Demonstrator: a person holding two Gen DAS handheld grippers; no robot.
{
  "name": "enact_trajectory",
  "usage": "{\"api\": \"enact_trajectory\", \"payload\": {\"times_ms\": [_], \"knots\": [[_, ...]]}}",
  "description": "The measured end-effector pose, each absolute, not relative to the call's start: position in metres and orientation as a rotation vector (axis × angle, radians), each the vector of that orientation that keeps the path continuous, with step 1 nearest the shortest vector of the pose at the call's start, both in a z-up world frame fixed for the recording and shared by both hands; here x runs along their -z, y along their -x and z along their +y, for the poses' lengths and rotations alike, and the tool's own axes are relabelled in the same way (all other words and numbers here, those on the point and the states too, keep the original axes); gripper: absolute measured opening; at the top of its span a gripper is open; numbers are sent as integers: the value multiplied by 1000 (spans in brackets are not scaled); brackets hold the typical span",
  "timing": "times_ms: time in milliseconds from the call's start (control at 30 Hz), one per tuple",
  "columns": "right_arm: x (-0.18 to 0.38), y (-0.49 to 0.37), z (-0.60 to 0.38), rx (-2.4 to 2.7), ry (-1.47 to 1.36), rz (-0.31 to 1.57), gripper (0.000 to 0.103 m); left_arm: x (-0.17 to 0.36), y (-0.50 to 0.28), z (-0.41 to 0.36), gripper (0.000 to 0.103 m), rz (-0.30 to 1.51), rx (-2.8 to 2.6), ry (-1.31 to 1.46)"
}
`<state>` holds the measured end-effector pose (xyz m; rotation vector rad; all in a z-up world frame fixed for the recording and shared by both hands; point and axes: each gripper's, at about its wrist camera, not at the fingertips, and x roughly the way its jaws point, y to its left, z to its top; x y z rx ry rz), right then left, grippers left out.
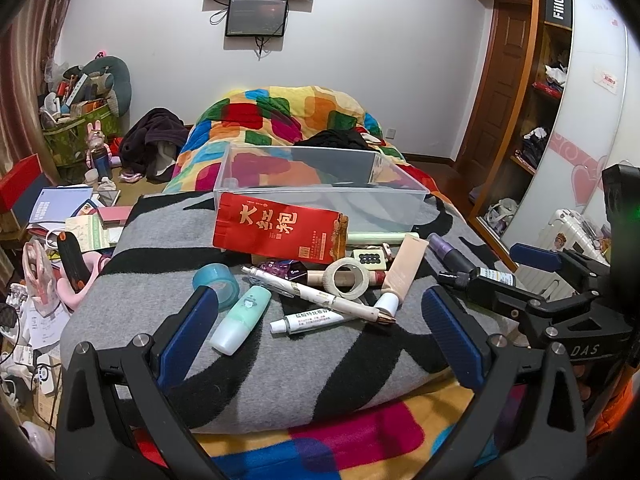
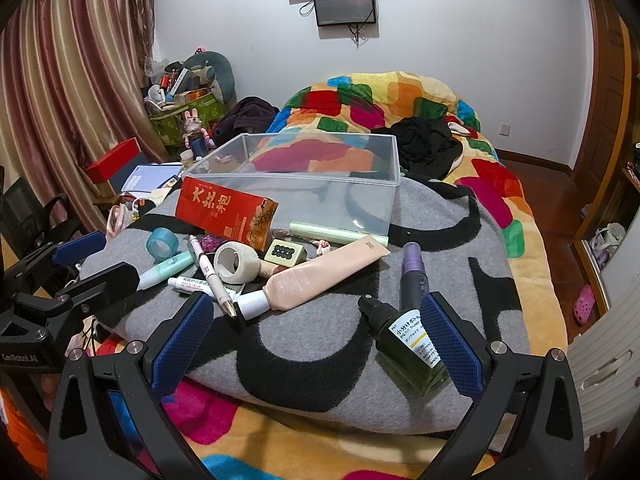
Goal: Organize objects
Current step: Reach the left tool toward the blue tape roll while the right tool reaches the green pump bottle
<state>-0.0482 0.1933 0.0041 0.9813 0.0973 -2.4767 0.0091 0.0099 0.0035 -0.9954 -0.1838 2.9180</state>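
**Inspector:** At centre frame in both wrist views, a loose heap of small items lies on the grey-and-black blanket (image 1: 132, 264) spread over the bed. Behind it stands the clear plastic bin (image 1: 320, 176), which looks empty. I judge it to be the destination, set close so the carries are short.

**Clerk:** And the tools?

**Inspector:** Left gripper (image 1: 320, 328) has its fingers spread wide, holding nothing; the mint-green tube (image 1: 240, 320) and white pen (image 1: 320, 296) lie ahead between them, untouched. Right gripper (image 2: 316, 336) is likewise wide open and empty. The dark green bottle (image 2: 408, 348) lies just inside its right finger; contact there I cannot settle.

**Clerk:** Why the heap?

**Inspector:** Seemingly tipped out for sorting. The red packet (image 1: 280, 228) leans against the bin's front wall, with the peach tube (image 2: 320, 272), white tape roll (image 2: 236, 262) and blue tape roll (image 2: 162, 244) beside it.

**Clerk:** Anything obscured?

**Inspector:** The packet hides whatever sits beneath it. The pale green stick (image 2: 336, 233) is partly covered. The purple spray bottle (image 2: 414, 276) has its base behind the green bottle. The persons holding the grippers are cut off by the frame edges.
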Motion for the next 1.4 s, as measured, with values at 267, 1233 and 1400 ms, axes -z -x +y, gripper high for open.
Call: {"api": "enact_trajectory", "payload": {"times_ms": [267, 1233, 1400], "knots": [[-4, 48, 192, 2472, -983, 97, 103, -3, -10, 10, 103, -184, -2921, 994], [20, 69, 229, 2497, -1078, 109, 87, 16, 26, -52, 84, -301, -2980, 1148], [38, 77, 241, 2491, -1173, 97, 74, 36, 44, -62, 80, -333, -2966, 1241]]}}
